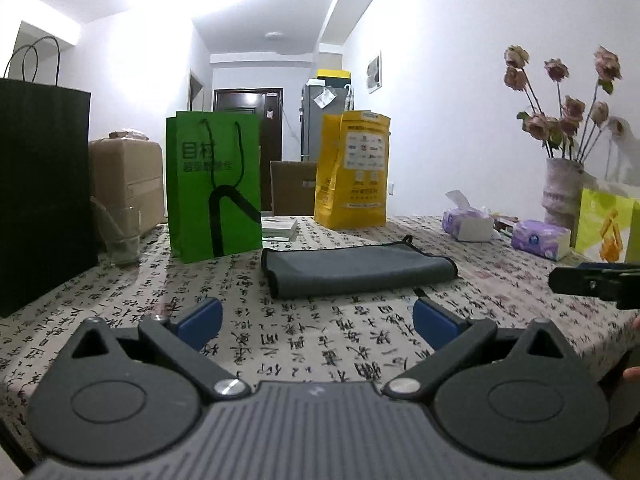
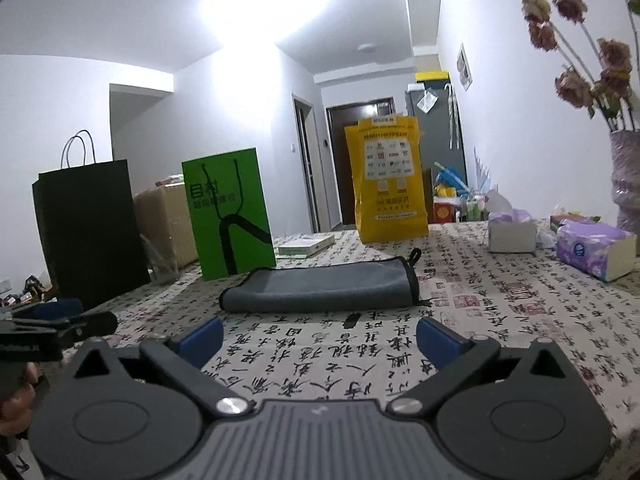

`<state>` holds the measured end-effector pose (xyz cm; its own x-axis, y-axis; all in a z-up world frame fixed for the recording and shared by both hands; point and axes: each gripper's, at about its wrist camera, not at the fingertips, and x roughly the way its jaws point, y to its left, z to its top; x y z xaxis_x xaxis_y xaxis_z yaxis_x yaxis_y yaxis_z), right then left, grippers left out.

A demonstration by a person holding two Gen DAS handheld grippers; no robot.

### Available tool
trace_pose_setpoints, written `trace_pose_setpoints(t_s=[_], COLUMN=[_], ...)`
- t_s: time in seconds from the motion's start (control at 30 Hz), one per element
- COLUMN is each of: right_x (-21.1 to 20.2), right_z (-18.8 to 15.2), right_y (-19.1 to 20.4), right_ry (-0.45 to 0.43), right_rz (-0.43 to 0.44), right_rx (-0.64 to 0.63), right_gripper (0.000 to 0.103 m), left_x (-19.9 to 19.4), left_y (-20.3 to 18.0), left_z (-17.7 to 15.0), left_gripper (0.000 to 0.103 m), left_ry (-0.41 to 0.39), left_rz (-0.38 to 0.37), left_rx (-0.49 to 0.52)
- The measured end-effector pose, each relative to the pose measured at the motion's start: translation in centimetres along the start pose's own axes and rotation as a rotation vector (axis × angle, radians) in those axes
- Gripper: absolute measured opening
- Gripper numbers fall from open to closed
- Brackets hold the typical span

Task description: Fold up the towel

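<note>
A grey towel [image 1: 356,270] with dark trim lies folded flat on the table's calligraphy-print cloth [image 1: 304,344], ahead of both grippers; it also shows in the right wrist view [image 2: 320,286]. My left gripper [image 1: 318,322] is open and empty, a short way in front of the towel's near edge. My right gripper [image 2: 320,338] is open and empty, also just short of the towel. The right gripper shows at the right edge of the left wrist view [image 1: 596,280], and the left gripper at the left edge of the right wrist view [image 2: 56,328].
Behind the towel stand a green paper bag [image 1: 214,184], a yellow bag [image 1: 354,168] and a black bag [image 1: 42,196]. A clear cup [image 1: 118,236], a white booklet [image 1: 280,228], tissue packs [image 1: 540,238] and a flower vase [image 1: 562,188] sit around the table.
</note>
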<state>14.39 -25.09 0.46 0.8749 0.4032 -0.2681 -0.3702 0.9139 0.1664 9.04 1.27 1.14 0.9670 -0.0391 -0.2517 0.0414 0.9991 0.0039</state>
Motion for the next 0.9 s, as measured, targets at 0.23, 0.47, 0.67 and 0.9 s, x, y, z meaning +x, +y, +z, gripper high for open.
trace_pose_setpoints(t_s=[0.23, 0.47, 0.67, 0.9], right_x=[-2.6, -3.6, -4.3, -5.7], right_z=[-1.0, -1.1, -1.1, -1.5], right_y=[1.3, 3.1, 4.7, 5.4], right_ry=[-0.026, -0.079, -0.088, -0.071], right_rz=[-0.02, -0.022, -0.009, 0.002], right_rx=[-0.034, -0.077, -0.096, -0.107], right_gripper=[0.103, 0.103, 0.103, 0.103], left_x=[-2.3, -3.0, -4.4, -5.5], left_y=[-0.4, 0.3, 1.0, 0.5], left_z=[-0.9, -1.1, -1.0, -0.9], left_gripper=[0.103, 0.103, 0.103, 0.103], left_ry=[-0.034, -0.041, -0.056, -0.058], left_rz=[-0.013, -0.012, -0.015, -0.003], left_rx=[0.014, -0.01, -0.032, -0.013])
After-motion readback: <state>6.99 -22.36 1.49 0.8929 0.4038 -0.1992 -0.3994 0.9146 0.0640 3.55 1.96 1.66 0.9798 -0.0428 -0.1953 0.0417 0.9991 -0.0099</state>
